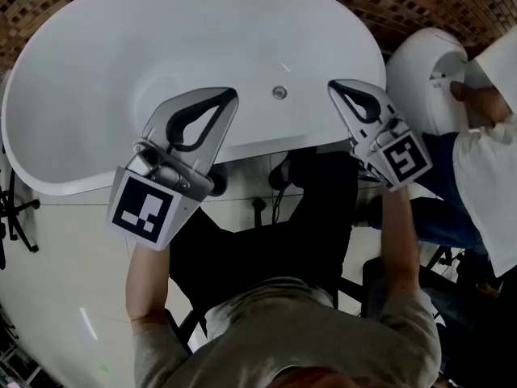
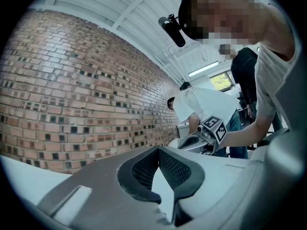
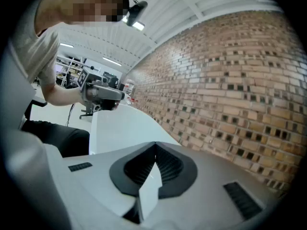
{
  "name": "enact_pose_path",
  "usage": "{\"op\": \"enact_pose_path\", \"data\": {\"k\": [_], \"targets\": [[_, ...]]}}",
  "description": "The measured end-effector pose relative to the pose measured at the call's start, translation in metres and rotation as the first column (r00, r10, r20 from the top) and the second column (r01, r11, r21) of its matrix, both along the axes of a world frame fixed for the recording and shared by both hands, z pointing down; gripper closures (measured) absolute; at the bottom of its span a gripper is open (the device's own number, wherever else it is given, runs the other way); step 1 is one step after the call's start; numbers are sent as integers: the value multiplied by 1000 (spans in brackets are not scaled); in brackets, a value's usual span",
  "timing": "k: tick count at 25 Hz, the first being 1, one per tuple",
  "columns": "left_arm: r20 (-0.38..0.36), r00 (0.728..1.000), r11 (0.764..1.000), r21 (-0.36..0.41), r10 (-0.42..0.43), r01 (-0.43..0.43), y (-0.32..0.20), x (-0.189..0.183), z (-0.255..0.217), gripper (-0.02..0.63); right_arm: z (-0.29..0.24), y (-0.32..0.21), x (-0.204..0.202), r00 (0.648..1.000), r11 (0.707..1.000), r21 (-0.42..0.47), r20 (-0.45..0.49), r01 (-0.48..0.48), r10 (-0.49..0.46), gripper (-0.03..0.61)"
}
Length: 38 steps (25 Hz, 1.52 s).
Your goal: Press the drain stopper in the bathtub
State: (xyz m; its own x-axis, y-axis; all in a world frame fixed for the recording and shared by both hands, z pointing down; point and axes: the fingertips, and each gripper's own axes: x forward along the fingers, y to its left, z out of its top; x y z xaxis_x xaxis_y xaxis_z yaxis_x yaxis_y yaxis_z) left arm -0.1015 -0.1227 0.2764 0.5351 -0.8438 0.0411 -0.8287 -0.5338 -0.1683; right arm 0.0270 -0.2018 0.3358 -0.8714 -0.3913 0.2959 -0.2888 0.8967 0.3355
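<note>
A white oval bathtub (image 1: 97, 63) fills the upper head view. Its small round metal drain stopper (image 1: 279, 92) sits in the tub floor near the front wall. My left gripper (image 1: 229, 96) hangs over the tub's near side, left of the stopper, jaws shut on nothing. To the stopper's right my right gripper (image 1: 334, 86) is also shut and empty. Both are held above the tub, apart from the stopper. The left gripper view shows shut jaws (image 2: 158, 148) aimed at a brick wall, with the right gripper (image 2: 211, 131) beyond. The right gripper view shows shut jaws (image 3: 155, 144), the left gripper (image 3: 100, 92) and the tub rim (image 3: 120, 123).
A brick wall (image 1: 420, 2) runs behind the tub. At the right stands a round white fixture (image 1: 424, 71), with another person in a white shirt (image 1: 489, 160) bent over it. A black stand (image 1: 14, 212) is on the floor at the left. My own legs are below the tub edge.
</note>
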Motion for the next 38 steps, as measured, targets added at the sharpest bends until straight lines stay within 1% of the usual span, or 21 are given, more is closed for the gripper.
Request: {"op": "enact_pose_path", "data": {"k": [2, 4, 7, 10, 12, 14, 16, 17, 18, 20, 22, 23, 24, 26, 27, 30, 32, 33, 34, 38], "targets": [[-2, 1000, 999, -37, 7, -8, -29, -8, 23, 606, 30, -34, -12, 1000, 998, -65, 19, -4, 5, 578], [-6, 1000, 997, -70, 15, -15, -60, -14, 48, 606, 63, -66, -22, 1000, 992, -127, 0, -15, 15, 578], [-13, 1000, 993, -112, 23, -24, -107, -20, 85, 606, 119, -112, -34, 997, 975, -217, -77, -44, 28, 578], [-19, 999, 993, -114, 38, -40, -146, -22, 117, 606, 185, -152, -41, 985, 948, -306, -169, -86, 35, 578], [-29, 998, 993, -104, 47, -50, -167, -21, 138, 606, 232, -175, -41, 973, 920, -370, -225, -128, 45, 578], [-30, 998, 991, -122, 53, -56, -184, -22, 162, 606, 279, -195, -40, 961, 876, -446, -270, -185, 65, 578], [-23, 998, 991, -125, 54, -56, -200, -26, 181, 606, 325, -214, -40, 940, 834, -497, -334, -240, 72, 578], [-20, 998, 992, -115, 51, -53, -206, -28, 187, 606, 348, -223, -41, 925, 822, -506, -375, -261, 62, 578], [-20, 999, 993, -105, 49, -50, -211, -30, 191, 606, 369, -230, -41, 909, 816, -509, -415, -273, 45, 578], [-18, 999, 995, -91, 45, -47, -214, -31, 193, 606, 406, -239, -44, 875, 820, -501, -484, -275, -2, 578], [-7, 998, 995, -81, 57, -57, -212, -30, 189, 606, 443, -244, -47, 834, 836, -482, -548, -261, -55, 578], [-1, 998, 995, -74, 63, -63, -210, -29, 187, 606, 463, -245, -46, 805, 849, -465, -587, -251, -83, 578], [6, 998, 996, -67, 66, -65, -210, -30, 184, 606, 483, -246, -43, 767, 864, -443, -631, -238, -112, 578], [16, 998, 997, -58, 58, -57, -211, -34, 183, 606, 521, -243, -38, 681, 894, -404, -711, -194, -174, 578], [13, 999, 997, -59, 49, -48, -212, -37, 183, 606, 537, -238, -38, 648, 903, -398, -733, -161, -207, 578], [-6, 1000, 998, -59, 25, -25, -214, -49, 183, 606, 574, -220, -39, 586, 908, -412, -757, -81, -291, 578], [-26, 1000, 998, -61, 14, -15, -216, -54, 183, 606, 593, -214, -34, 544, 912, -406, -779, -57, -312, 578], [-34, 999, 998, -63, 10, -12, -216, -55, 183, 606, 600, -214, -32, 531, 917, -395, -789, -53, -310, 578], [-39, 999, 998, -64, 8, -11, -217, -56, 183, 606, 606, -215, -32, 526, 922, -383, -796, -54, -300, 578], [-45, 999, 999, -53, 7, -10, -218, -54, 180, 606, 619, -228, -35, 546, 936, -343, -801, -81, -247, 578]]}}
